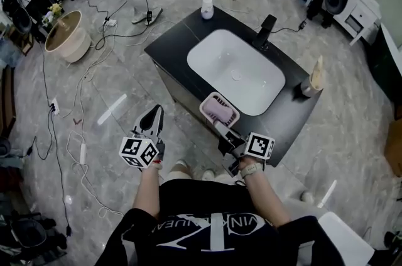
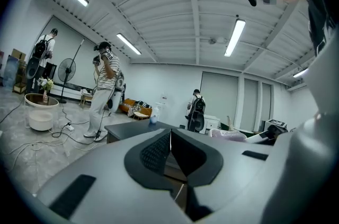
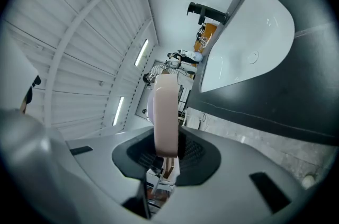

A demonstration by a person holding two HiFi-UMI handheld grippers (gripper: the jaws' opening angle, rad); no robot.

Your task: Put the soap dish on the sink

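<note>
Carry step, seemingly close to set-down.

- Black sink counter (image 1: 182,38) with white basin (image 1: 235,73) lies ahead of the person. A bare dark strip runs along the basin's six-to-seven o'clock side.
- Both forearms are held out, grippers pointing level.
- Left gripper (image 1: 156,112), at the basin's eight o'clock and off the counter: jaws together, nothing in them.
- Right gripper (image 1: 221,126): jaws a narrow gap apart, pinched on the near rim of the pink soap dish (image 1: 219,110).
- The dish hangs over the counter's near edge. Can't tell whether it touches.

Next, likely: lower the dish flat onto the dark strip, clear of the basin lip, then let go.
</note>
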